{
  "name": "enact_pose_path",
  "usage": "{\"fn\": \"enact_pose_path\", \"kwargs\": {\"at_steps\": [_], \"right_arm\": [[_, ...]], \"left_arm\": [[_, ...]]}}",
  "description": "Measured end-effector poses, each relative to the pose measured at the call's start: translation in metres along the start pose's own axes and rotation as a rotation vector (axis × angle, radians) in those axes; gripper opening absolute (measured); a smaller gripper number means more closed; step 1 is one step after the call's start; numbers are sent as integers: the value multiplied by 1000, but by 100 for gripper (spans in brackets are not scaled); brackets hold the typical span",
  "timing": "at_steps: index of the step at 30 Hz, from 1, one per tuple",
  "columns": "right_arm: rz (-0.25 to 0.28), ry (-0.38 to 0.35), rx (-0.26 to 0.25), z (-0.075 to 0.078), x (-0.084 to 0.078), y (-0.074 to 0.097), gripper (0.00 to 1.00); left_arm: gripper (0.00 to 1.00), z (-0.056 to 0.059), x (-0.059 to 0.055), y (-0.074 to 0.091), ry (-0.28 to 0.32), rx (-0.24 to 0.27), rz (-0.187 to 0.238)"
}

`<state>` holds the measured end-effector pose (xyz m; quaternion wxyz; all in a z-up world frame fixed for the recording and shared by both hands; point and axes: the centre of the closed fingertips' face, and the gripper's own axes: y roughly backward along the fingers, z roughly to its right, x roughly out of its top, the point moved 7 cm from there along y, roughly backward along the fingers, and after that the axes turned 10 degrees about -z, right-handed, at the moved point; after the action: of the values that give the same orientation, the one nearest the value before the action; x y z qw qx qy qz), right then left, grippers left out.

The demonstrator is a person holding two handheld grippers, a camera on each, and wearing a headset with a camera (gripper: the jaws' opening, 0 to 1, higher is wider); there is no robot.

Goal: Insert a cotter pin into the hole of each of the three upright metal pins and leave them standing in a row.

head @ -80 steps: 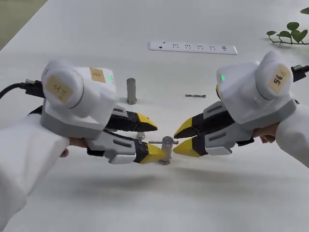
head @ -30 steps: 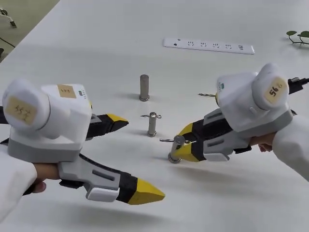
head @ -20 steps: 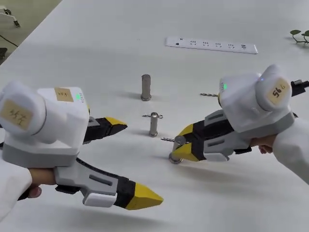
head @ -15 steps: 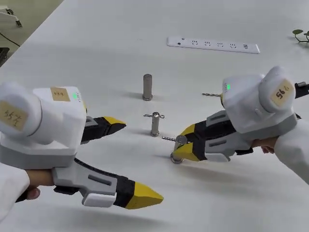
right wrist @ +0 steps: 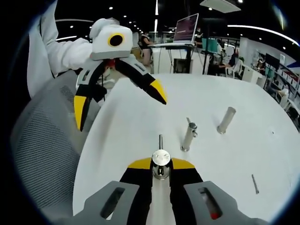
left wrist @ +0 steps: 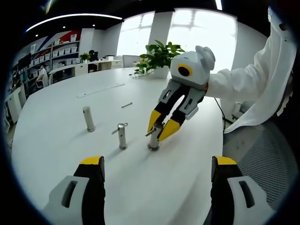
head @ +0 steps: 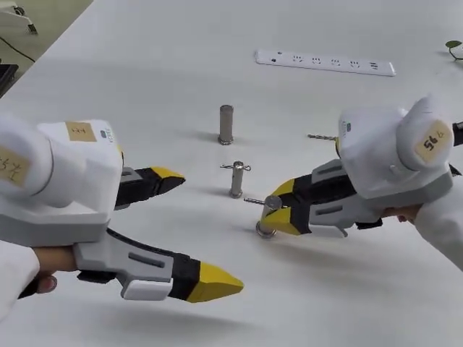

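From my end I count three upright metal pins (left wrist: 122, 136) on the tabletop (head: 145, 87): far pin (head: 226, 124), middle pin (head: 236, 182), near pin (head: 266, 219). Three cotter pins (head: 235, 167) (head: 253, 201) (head: 320, 136), two seated in pins and one loose. One power strip (head: 325, 63), one leafy plant (left wrist: 157, 54), plus a left gripper (head: 210, 230) and a right gripper (head: 278, 210), two in all.

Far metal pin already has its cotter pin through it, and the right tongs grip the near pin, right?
Not quite. The far metal pin is bare, with no cotter pin through it, as the head view shows; a loose cotter pin lies on the table. The right tongs do grip the near pin.
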<state>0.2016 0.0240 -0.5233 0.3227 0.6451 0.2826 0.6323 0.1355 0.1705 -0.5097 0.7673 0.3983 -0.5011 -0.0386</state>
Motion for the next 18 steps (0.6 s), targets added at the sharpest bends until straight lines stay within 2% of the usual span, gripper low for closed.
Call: {"fn": "enact_pose_path", "kwargs": {"at_steps": [4, 8, 14, 18], "right_arm": [[-8, 24, -13, 12, 2, 5, 7], [-13, 32, -19, 27, -1, 8, 7], [-20, 33, -19, 37, -6, 9, 7], [-22, 37, -15, 42, -7, 10, 7]], "left_arm": [[92, 2, 0, 1, -6, -11, 0], [92, 3, 3, 3, 0, -11, 17], [92, -1, 9, 11, 4, 11, 45], [93, -4, 8, 14, 11, 23, 51]]}}
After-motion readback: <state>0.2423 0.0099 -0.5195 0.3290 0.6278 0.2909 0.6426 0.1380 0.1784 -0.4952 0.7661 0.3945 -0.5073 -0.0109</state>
